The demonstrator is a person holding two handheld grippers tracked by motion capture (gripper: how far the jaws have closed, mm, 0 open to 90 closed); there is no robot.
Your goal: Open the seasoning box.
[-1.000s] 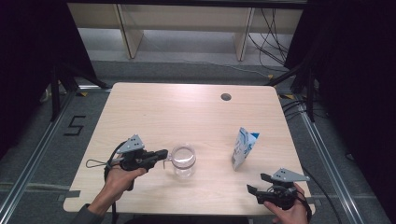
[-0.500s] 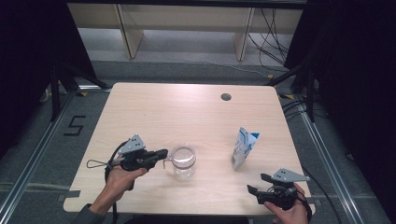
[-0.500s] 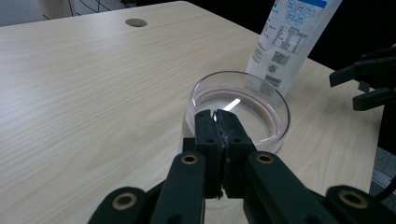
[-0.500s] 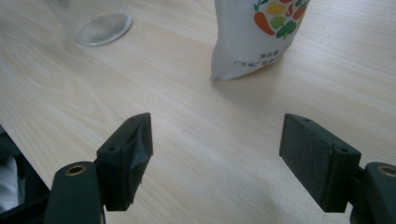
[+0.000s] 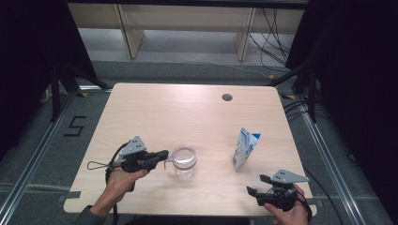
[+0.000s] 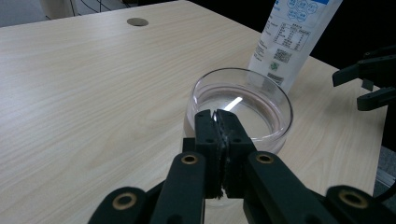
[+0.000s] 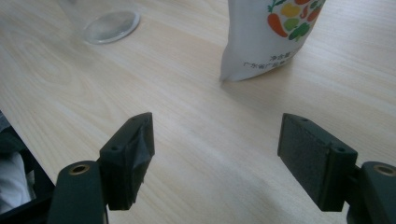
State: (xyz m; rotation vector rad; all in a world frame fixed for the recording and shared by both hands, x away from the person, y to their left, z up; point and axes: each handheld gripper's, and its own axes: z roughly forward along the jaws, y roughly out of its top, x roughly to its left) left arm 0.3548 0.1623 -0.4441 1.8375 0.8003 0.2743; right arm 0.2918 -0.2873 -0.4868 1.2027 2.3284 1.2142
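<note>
Scene unchanged: left hand-held gripper [image 5: 162, 154] clamped on glass [image 5: 184, 161] rim.

Overhead cam sits above my side of the table [image 5: 197, 117], looking forward and down, far enough back to catch the whole top. My left gripper [image 6: 217, 122] cam rides low and close, facing the glass cup [image 6: 243, 105] at 12 o'clock. Right gripper [image 7: 215, 140] cam hugs the wood too. Both gripper views share the cup and the pouch [image 7: 268, 35] at 1 o'clock.
</note>
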